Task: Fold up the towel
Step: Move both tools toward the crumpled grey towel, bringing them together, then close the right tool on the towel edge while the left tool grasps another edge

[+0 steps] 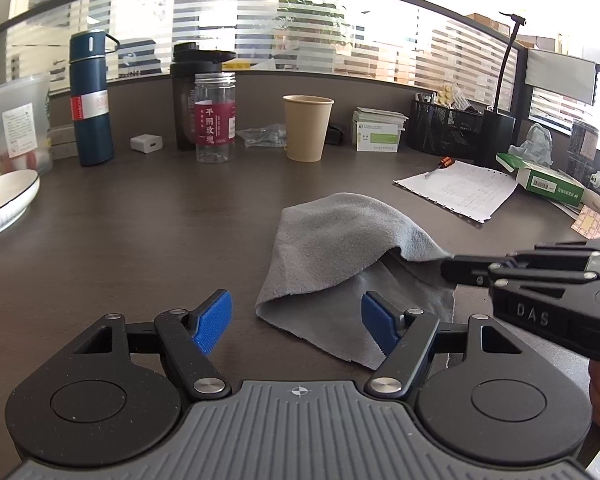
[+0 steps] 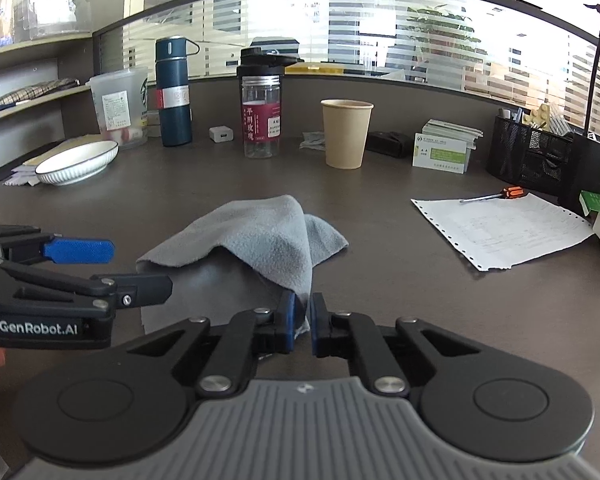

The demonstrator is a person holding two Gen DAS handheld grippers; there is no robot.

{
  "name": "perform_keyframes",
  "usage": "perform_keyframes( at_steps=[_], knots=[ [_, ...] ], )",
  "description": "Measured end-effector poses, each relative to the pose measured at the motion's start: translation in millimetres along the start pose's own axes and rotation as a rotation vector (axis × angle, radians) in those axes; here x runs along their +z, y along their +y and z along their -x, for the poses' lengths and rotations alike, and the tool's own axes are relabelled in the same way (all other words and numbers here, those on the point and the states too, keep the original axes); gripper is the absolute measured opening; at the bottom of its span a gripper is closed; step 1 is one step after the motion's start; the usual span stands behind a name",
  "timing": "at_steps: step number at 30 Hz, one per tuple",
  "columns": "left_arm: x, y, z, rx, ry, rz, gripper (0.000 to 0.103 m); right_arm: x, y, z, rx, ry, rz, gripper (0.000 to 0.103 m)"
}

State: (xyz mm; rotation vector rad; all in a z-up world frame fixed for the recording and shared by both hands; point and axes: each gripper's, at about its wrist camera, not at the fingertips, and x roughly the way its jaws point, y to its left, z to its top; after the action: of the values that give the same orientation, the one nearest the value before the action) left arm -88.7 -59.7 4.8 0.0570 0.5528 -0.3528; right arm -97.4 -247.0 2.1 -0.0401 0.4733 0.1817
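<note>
Two grippers work one grey towel (image 2: 260,236), which lies rumpled at the centre of the right wrist view on a dark wood-grain desk (image 2: 380,280); the right gripper (image 2: 303,322) is clamped on a corner of cloth at lower centre, pads nearly together, while the left gripper (image 1: 296,320) stands apart around the near edge at the bottom of the left wrist view, pinching nothing.

Risks, as I judge them: only a thin bit of fabric sits between the right pads, so a quick lift may slip it free; pulling with one side loose may drag the towel into a skewed heap.

Clutter lines the upper frame: paper cup (image 2: 346,132), clear jar (image 2: 261,116), blue flask (image 2: 174,92); white bowl (image 2: 78,162) at left, printed sheet (image 2: 504,232) at right; striped glass partition behind.
</note>
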Motion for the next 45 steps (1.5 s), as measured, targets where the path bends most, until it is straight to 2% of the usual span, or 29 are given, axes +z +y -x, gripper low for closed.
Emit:
perform_keyframes(
  at_steps=[9,17,18,21,25,28,30,35,41,42,45],
  knots=[
    [0.8,-3.0,-7.7,-0.022,0.024,0.015,0.064,30.7,0.8,24.2,-0.012,-0.121,0.032,0.004],
    [1.8,-0.9,-9.1,-0.022,0.025,0.034,0.063,61.1,4.8,54.8,-0.013,-0.253,0.081,0.004],
    [1.7,-0.9,-8.9,-0.02,0.024,0.033,0.063,63.1,4.8,56.5,-0.006,-0.25,0.088,0.004],
    [1.5,-1.3,-7.1,-0.007,0.014,0.019,0.063,53.0,4.8,49.6,0.007,-0.184,0.092,0.017],
    [3.7,-1.9,-5.4,-0.001,0.001,0.0,0.063,22.1,1.9,27.4,-0.002,-0.079,0.063,0.017],
    [7.2,-1.0,-7.9,0.007,0.002,-0.006,0.062,8.4,1.2,18.3,0.022,-0.019,0.023,0.017],
    [9.7,-0.5,-9.6,0.011,0.003,-0.007,0.057,1.1,3.9,13.2,0.027,0.01,0.009,0.017],
    [15.5,-12.6,-7.0,-0.029,-0.019,-0.052,0.055,-3.3,4.1,8.2,0.019,0.06,-0.032,0.017],
    [21.5,-25.2,-5.1,-0.048,-0.044,-0.099,0.055,-7.7,9.8,12.8,0.089,0.084,-0.084,0.018],
    [22.4,-23.6,-4.9,-0.039,-0.048,-0.097,0.055,-8.8,13.7,14.9,0.107,0.085,-0.079,0.02],
    [25.6,-15.8,-4.9,0.002,-0.054,-0.084,0.058,-11.2,22.6,20.1,0.138,0.084,-0.057,0.035]
  ],
)
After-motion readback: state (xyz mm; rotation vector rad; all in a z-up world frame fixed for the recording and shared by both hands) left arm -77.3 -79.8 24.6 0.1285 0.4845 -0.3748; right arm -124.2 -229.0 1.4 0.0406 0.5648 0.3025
